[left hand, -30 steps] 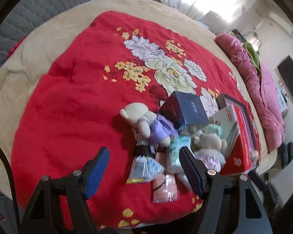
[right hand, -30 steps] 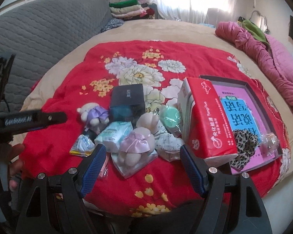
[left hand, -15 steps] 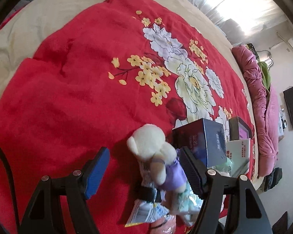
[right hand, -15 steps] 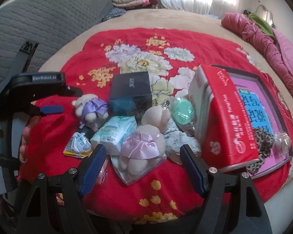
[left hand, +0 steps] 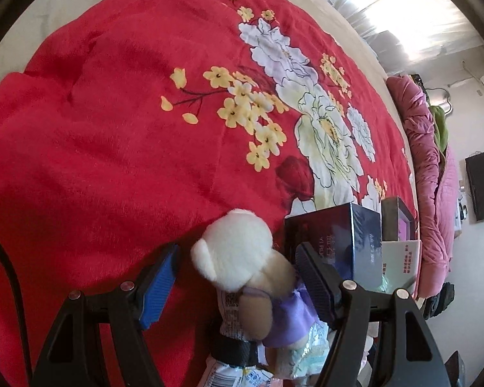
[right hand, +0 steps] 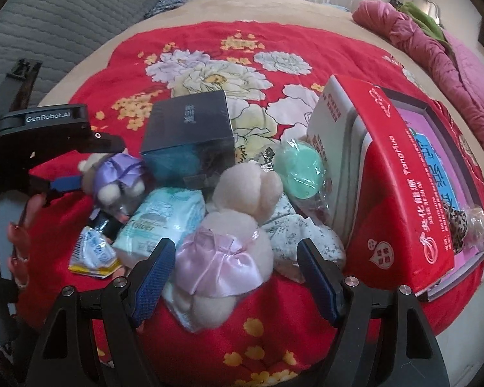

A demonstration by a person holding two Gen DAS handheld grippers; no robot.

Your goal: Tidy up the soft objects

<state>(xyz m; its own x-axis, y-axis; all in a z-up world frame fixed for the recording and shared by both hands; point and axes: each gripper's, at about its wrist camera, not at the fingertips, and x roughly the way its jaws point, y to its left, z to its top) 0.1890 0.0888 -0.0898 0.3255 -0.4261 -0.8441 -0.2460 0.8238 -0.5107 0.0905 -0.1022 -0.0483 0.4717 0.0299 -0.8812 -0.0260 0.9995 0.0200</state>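
A white plush bear in a purple dress (left hand: 238, 251) lies on the red flowered blanket (left hand: 113, 129). My left gripper (left hand: 237, 277) stands open around it; the left pad is clear of the bear and the right pad sits close beside its body. The right wrist view shows that left gripper (right hand: 100, 161) straddling the purple bear (right hand: 119, 177). A beige bear in a pink satin dress (right hand: 222, 258), inside a clear bag, lies between the open fingers of my right gripper (right hand: 235, 274), with neither pad touching it.
Packed around the bears are a dark blue box (right hand: 190, 135), a teal tissue pack (right hand: 164, 216), a small sachet (right hand: 93, 254), a bagged green round item (right hand: 301, 171) and a floral pouch (right hand: 306, 235). To the right are a red tissue box (right hand: 393, 174) and a pink-covered tray (right hand: 435, 148).
Both grippers came down toward the pile. The left one moved over the purple bear and now straddles it; the right one closed in on the pink bear. Neither jaw width changed.
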